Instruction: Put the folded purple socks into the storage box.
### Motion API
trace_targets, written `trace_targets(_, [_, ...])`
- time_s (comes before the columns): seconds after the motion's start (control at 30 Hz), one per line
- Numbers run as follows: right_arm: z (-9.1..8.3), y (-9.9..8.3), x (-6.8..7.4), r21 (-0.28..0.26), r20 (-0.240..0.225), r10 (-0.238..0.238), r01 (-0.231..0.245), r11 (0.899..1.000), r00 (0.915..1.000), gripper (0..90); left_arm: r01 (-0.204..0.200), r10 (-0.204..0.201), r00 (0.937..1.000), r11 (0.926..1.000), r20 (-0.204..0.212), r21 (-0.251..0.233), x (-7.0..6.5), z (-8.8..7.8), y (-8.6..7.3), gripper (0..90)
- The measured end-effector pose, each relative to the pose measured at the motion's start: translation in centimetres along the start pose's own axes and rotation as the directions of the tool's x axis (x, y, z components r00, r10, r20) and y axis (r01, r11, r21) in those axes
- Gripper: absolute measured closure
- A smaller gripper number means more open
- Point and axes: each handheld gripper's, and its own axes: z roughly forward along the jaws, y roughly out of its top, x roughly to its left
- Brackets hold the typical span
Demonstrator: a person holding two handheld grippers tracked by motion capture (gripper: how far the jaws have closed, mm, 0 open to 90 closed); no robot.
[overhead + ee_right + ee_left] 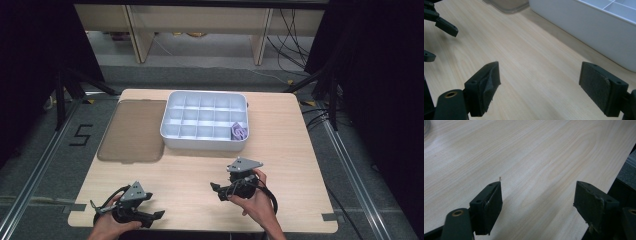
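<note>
Your left gripper (159, 215) sits at about 7 o'clock on the wooden surface (290, 150), close to the near edge, with your left hand (107, 227) wrapped around it. In the left gripper view its jaws stand wide apart with nothing but bare wood grain between them, and the edge of the surface runs off at 3 o'clock.

Your right gripper (214, 187) is held at about 5 o'clock, nearer the middle of the surface, gripped by your right hand (255, 200), with its grey three-cornered plate (244, 165) on top. Its jaws point toward 9 o'clock, across at your left gripper. In the right gripper view these jaws are also spread wide and hold nothing; your left gripper's black jaw tips show at 10 o'clock in that view, well apart from yours.

The white divided box (205, 142) lies at 12 o'clock from your right gripper, near but not touching it; in the right gripper view its white wall (599, 32) rises at 1 o'clock. One compartment at the box's near right corner holds a small purple item (238, 131). The brown translucent lid (134, 131) lies flat just beside the box, at 9 o'clock from it and at 12 o'clock from your left gripper.
</note>
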Motion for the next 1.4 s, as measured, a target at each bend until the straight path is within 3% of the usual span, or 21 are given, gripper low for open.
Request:
trace_targets(0.03, [0.0, -0.2, 0.3, 0.002, 0.011, 0.025, -0.025, 1.0, 0.9996, 17.7, -0.001, 0.001, 1.0, 1.0, 0.0, -0.002, 0.0, 0.0, 0.0, 22.0])
trace_targets(0.07, [0.0, -0.4, 0.2, 0.002, 0.012, 0.005, -0.005, 1.0, 0.9999, 17.7, -0.001, 0.001, 1.0, 1.0, 0.001, -0.001, 0.0, 0.0, 0.0, 22.0])
trace_targets(0.17, [0.0, -0.9, 0.5, 0.001, 0.012, 0.022, -0.022, 1.0, 0.9997, 17.8, 0.002, -0.002, 1.0, 0.9999, 0.001, -0.013, -0.1, 0.0, 0.0, 22.0])
trace_targets(0.2, [0.1, -1.1, 0.6, 0.003, 0.008, 0.022, -0.022, 1.0, 0.9997, 17.8, -0.015, 0.015, 0.9998, 0.9999, -0.009, 0.002, 0.0, -0.1, 0.0, 22.0])
trace_targets(0.23, [0.1, -1.2, 0.7, 0.003, 0.005, 0.03, -0.03, 1.0, 0.9995, 17.7, 0.01, -0.01, 0.9999, 0.9999, -0.008, -0.002, -0.1, 0.0, 0.0, 22.0])
trace_targets(0.37, [0.0, -2.0, 1.0, -0.001, 0.001, 0.032, -0.032, 0.999, 0.9995, 17.7, -0.013, 0.013, 0.9999, 0.9999, 0.001, -0.004, 0.0, -0.1, 0.0, 22.0])
trace_targets(0.4, [0.0, -2.1, 1.2, 0.009, 0.0, 0.054, -0.054, 0.999, 0.9986, 17.8, -0.008, 0.008, 1.0, 0.9999, 0.0, -0.009, 0.0, -0.1, 0.0, 22.0])
trace_targets(0.5, [0.1, -2.6, 1.3, 0.009, -0.007, 0.023, -0.023, 1.0, 0.9997, 17.7, 0.0, 0.0, 1.0, 0.9998, 0.003, -0.021, -0.1, -0.1, 0.0, 22.0])
trace_targets(0.6, [0.0, -3.0, 1.6, 0.015, -0.001, 0.031, -0.031, 0.999, 0.9995, 17.7, -0.009, 0.009, 1.0, 0.9999, 0.002, -0.014, 0.0, -0.1, 0.1, 21.9])
trace_targets(0.67, [0.0, -3.2, 1.8, 0.019, -0.005, 0.031, -0.031, 0.999, 0.9995, 17.8, 0.014, -0.014, 0.9999, 0.9997, 0.002, -0.019, -0.2, -0.1, 0.0, 21.9])
trace_targets(0.83, [0.0, -3.8, 2.1, 0.02, -0.01, 0.028, -0.028, 0.999, 0.9995, 17.8, 0.007, -0.007, 1.0, 0.9997, -0.007, -0.023, -0.2, -0.1, 0.0, 21.7])
trace_targets(0.97, [-0.1, -4.3, 2.3, 0.025, -0.004, 0.039, -0.039, 0.999, 0.9992, 17.8, -0.023, 0.023, 0.9997, 0.9996, 0.0, -0.019, -0.1, -0.3, 0.1, 21.7])
trace_targets(1.03, [-0.1, -4.5, 2.4, 0.032, -0.01, 0.042, -0.042, 0.999, 0.9991, 17.8, 0.005, -0.005, 1.0, 0.9987, -0.001, -0.05, -0.4, -0.1, 0.1, 21.7])
trace_targets(1.13, [-0.2, -4.7, 2.6, 0.027, -0.007, 0.045, -0.045, 0.999, 0.999, 17.8, -0.019, 0.019, 0.9998, 0.9994, 0.0, -0.029, -0.3, -0.2, 0.1, 21.5])
trace_targets(1.23, [-0.2, -4.8, 2.7, 0.028, -0.013, 0.036, -0.035, 0.999, 0.9993, 17.7, -0.023, 0.023, 0.9997, 0.9994, -0.008, -0.026, -0.2, -0.1, 0.2, 21.4])
trace_targets(1.3, [-0.2, -4.9, 2.8, 0.032, -0.006, 0.043, -0.043, 0.999, 0.9991, 17.7, -0.001, 0.0, 1.0, 0.9996, -0.007, -0.029, -0.4, 0.0, 0.1, 21.3])
trace_targets(1.33, [-0.2, -4.9, 2.8, 0.038, -0.012, 0.046, -0.045, 0.998, 0.9989, 17.7, -0.02, 0.02, 0.9998, 0.9995, -0.002, -0.024, -0.3, -0.1, 0.1, 21.3])
trace_targets(1.4, [-0.2, -5.0, 2.9, 0.034, -0.011, 0.045, -0.045, 0.998, 0.9989, 17.7, -0.023, 0.023, 0.9997, 0.9994, 0.0, -0.027, -0.3, -0.1, 0.1, 21.3])
